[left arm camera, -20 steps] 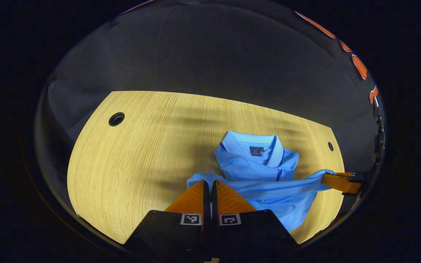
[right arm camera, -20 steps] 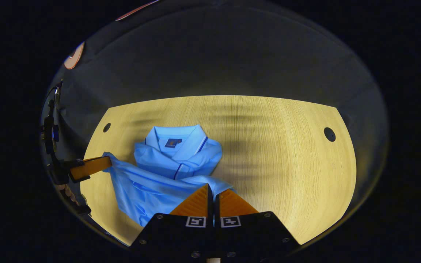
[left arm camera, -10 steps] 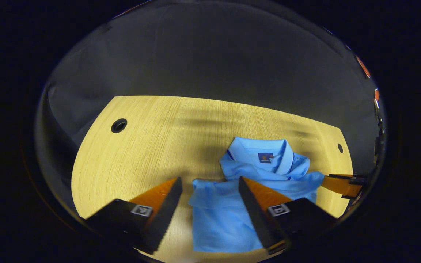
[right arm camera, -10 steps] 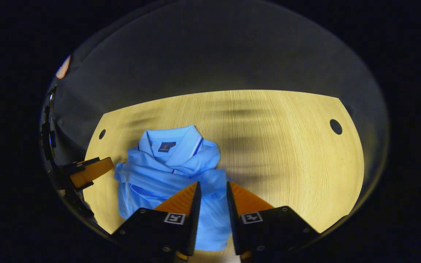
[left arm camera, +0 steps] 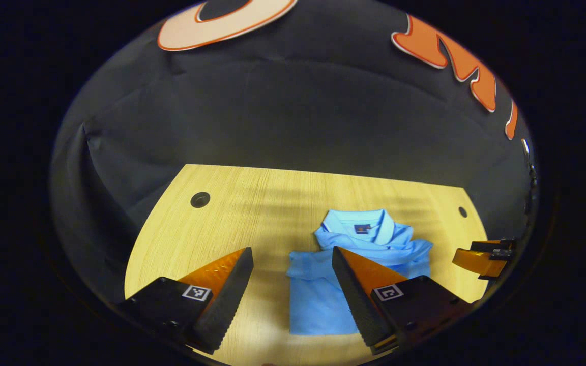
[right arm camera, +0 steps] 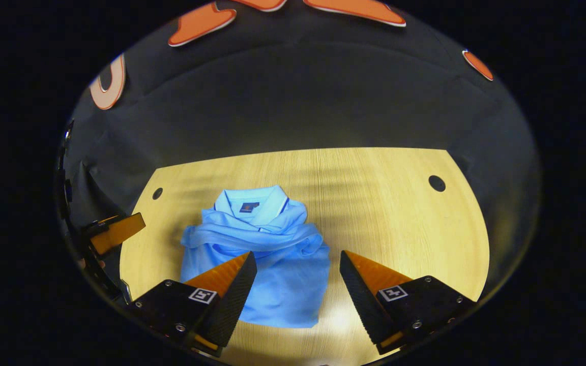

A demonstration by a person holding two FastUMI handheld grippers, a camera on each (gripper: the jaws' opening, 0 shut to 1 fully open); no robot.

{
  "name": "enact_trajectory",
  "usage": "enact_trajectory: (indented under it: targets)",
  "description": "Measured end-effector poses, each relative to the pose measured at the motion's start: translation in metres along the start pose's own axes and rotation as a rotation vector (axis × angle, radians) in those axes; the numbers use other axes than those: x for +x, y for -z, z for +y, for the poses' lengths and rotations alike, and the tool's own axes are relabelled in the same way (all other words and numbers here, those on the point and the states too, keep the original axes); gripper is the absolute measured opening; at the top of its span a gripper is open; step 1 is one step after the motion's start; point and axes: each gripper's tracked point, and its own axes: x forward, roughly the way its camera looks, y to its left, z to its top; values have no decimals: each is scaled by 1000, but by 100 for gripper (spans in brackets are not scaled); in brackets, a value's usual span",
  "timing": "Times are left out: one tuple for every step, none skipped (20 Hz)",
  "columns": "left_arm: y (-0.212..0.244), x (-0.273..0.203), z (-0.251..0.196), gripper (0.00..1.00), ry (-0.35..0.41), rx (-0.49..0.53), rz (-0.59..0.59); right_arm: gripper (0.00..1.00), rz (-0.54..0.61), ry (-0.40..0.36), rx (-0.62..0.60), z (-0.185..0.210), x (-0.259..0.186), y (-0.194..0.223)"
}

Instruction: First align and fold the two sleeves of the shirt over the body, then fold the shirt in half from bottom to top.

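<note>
Both tools hung spread wide and empty above the near part of the counter (right arm camera: 400, 203). Left tool (left arm camera: 293, 267) had its fingers parted on either side of the near left part of the shirt (left arm camera: 323, 300); right tool (right arm camera: 298, 272) straddled the shirt's near right part the same way, touching no cloth that I could see.

Beyond the fingertips the shirt lay on the counter as a compact bundle, lower half flat toward the tools, upper part bunched in loose rolls just short of the collar (right arm camera: 252, 201). Collar and neck label sat at the shirt's far end, with bare counter beyond it.

Risks, as I judged them: the rumpled band under the collar looked springy, so the top layer could creep open or slide off the body once left alone. A tool dropping back toward the shirt could snag that loose roll and drag the fold askew. Edges near the collar did not look square, so the fold might count as untidy.
</note>
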Motion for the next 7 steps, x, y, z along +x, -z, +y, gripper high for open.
enact_trajectory:
  targets:
    - [-3,-16,2,100,13,-1,-22,99,-27,6,-2,8,-23,8]
    - [-9,-33,4,100,20,1,-58,99,-60,12,-1,10,-40,4]
    - [-15,-51,7,100,21,4,-94,99,-96,14,0,14,-57,1]
    - [-22,-70,12,100,19,3,-132,99,-130,15,0,19,-76,-2]
    - [-28,-90,17,100,18,6,-167,99,-165,16,-7,23,-96,-3]
    - [-30,-111,23,100,11,6,-196,99,-197,23,-14,21,-108,-13]
    - [-30,-131,29,100,6,7,-229,99,-227,30,-23,25,-126,-10]
